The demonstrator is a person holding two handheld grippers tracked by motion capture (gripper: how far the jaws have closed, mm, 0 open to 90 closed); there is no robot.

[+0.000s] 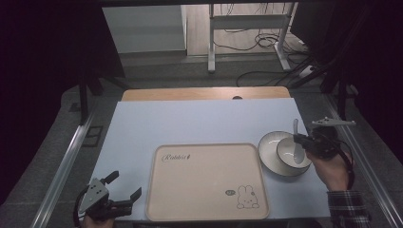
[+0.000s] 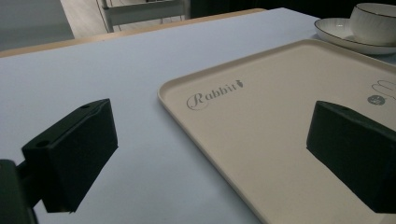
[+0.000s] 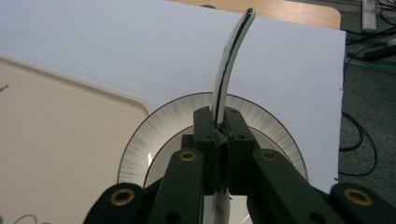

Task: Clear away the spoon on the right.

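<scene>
Cream tray [image 1: 206,183] lay mid-surface, plate [image 1: 267,142] and bowl [image 1: 291,153] just right. Right gripper [image 1: 297,139] hovered above the bowl, jaws clamping the spoon [image 1: 296,127]. Left gripper [image 1: 124,189], near-left, jaws apart, empty.

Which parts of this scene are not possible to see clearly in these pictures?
- Spoon bowl end: in the right gripper view it is hidden behind the right claw, which is shut on the spoon's handle.
- Inside of the bowl: in the left gripper view the picture's edge cuts it off.
- Small round mark on the tray: too small to read in the high view.
- Plate: its near part is hidden by the claw's arms in the right gripper view.
</scene>
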